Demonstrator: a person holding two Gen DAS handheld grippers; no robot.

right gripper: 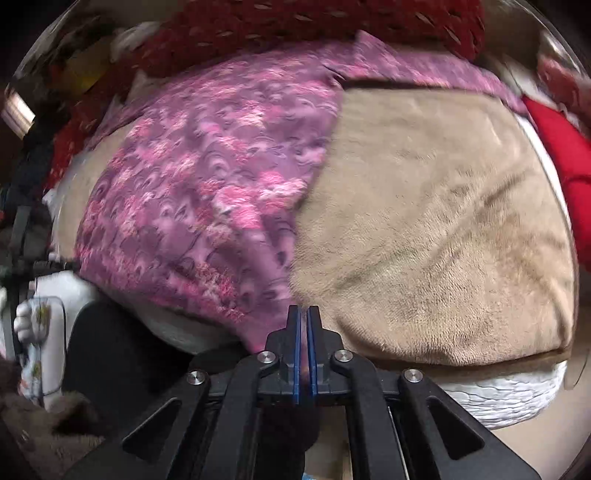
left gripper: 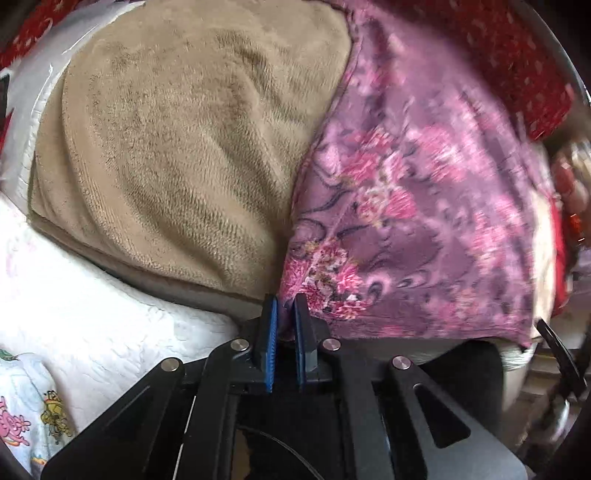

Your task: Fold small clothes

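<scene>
A purple and pink flowered garment lies spread over a beige plush blanket. My left gripper is shut on the garment's near left corner, and a strip of purple cloth shows between its blue pads. In the right wrist view the same garment covers the left half of the beige blanket. My right gripper is shut on the garment's near right corner, with pink cloth pinched between its pads. The garment's far edge is blurred.
A white quilted cover lies under the blanket, with a cartoon-print cloth at the lower left. Dark red patterned fabric lies behind the garment. A bright red item sits at the right. A dark object stands by the near left edge.
</scene>
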